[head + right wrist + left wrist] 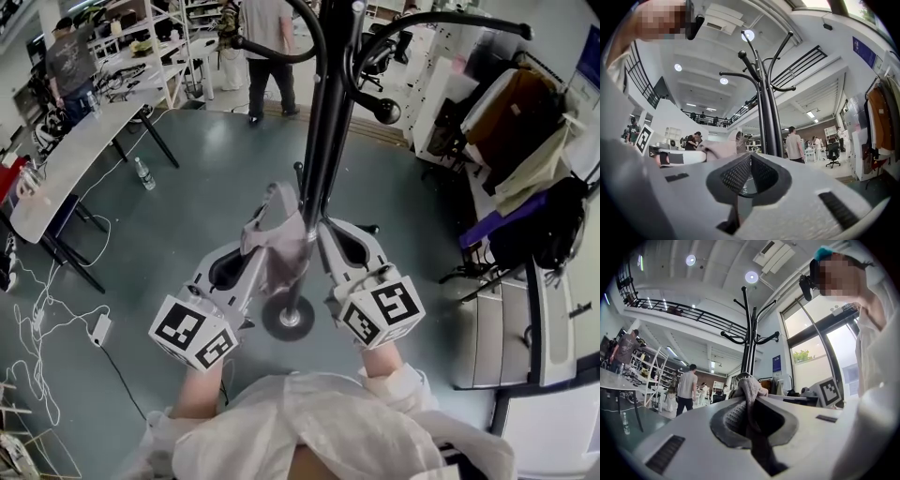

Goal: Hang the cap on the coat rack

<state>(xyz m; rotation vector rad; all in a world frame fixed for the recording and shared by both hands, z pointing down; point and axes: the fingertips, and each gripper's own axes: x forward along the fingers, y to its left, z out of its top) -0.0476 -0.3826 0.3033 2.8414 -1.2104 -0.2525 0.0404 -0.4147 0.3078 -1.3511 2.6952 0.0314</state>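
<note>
Mid-frame, the left gripper (751, 401) pinches the cap (274, 234); the right gripper (749, 157) is pressed together, empty. The coat rack (323, 112) above does not hold it yet.

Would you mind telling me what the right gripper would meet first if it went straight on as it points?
Probably the coat rack's pole, ahead of the right gripper and slightly right of its line; depth is unclear.

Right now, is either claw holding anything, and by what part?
The left gripper pinches the cap by a bunched fold of cloth; the right gripper is shut on nothing.
</note>
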